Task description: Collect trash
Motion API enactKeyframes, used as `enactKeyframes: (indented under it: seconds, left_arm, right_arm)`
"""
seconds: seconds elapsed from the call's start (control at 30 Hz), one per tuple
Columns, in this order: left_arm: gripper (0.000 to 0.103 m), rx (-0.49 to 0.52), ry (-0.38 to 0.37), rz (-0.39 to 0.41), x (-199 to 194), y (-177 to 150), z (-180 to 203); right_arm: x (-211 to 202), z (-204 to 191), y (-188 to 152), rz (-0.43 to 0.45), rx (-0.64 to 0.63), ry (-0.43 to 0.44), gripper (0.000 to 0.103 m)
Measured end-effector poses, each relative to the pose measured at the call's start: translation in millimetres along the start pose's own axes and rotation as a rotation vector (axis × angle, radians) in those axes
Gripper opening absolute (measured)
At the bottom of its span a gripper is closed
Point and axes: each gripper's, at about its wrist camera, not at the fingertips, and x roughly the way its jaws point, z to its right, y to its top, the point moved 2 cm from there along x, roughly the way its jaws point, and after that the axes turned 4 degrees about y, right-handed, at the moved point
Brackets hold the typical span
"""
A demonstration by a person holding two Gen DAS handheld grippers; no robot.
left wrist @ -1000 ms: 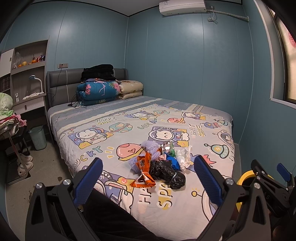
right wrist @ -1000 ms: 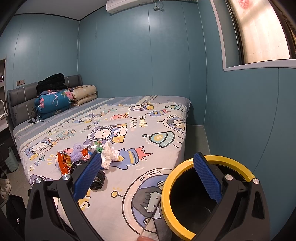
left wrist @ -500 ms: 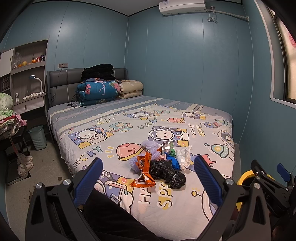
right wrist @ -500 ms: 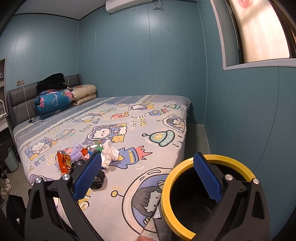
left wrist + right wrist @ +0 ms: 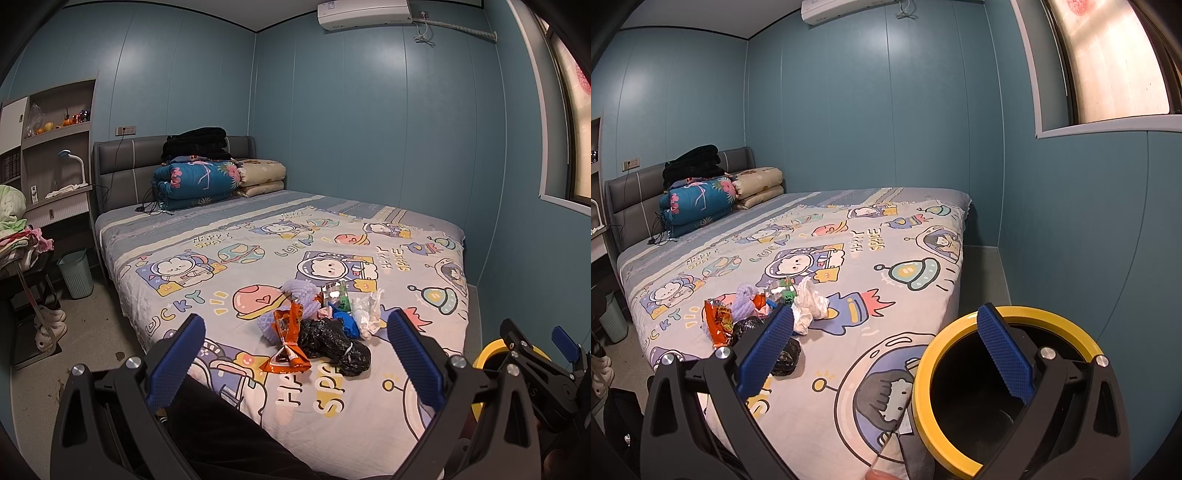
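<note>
Here, both tools gaping wide and empty, left tool (image 5: 295,350) before the trash pile (image 5: 321,328) on the bed (image 5: 258,236), right tool (image 5: 886,347) beside the yellow-rimmed bin (image 5: 923,373).

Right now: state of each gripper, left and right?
Left gripper: open, holding nothing.
Right gripper: open, holding nothing.

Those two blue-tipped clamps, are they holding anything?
No. The left gripper and the right gripper are both open and empty; the trash pile lies untouched on the bed.
</note>
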Motion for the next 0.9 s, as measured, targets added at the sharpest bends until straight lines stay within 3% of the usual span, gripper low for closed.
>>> enactKeyframes:
  seconds: [0.27,0.33,0.47,0.63,0.7,0.9]
  left_arm:
    - [0.095,-0.008,0.000,-0.023,1.7,-1.6,-4.8]
    - [0.095,-0.008,0.008,-0.043,6.0,-0.2,-5.6]
    - [0.095,-0.011,0.013,-0.059,10.9,-0.1,-8.7]
    - [0.095,-0.038,-0.016,-0.090,23.2,-0.6,-17.1]
    - [0.095,-0.045,-0.027,-0.112,30.5,-1.3,-20.2]
    - [0.095,-0.070,-0.035,-0.246,78.4,-5.3,-32.0]
  right_arm:
    - [5.2,2.6,2.3,-0.005,0.008,-0.010,0.095]
    - [9.1,4.5,8.8,0.017,0.014,0.023,0.095]
    - [18.2,4.2,24.9,0.077,0.002,0.005,0.095]
    - [49.6,-13.9,42.9,0.079,-0.085,0.034,0.095]
    - [64.2,-21.8,45.9,0.061,-0.128,0.048,0.095]
    - [127.2,-46.3,41.5,-0.115,-0.186,0.136,0.095]
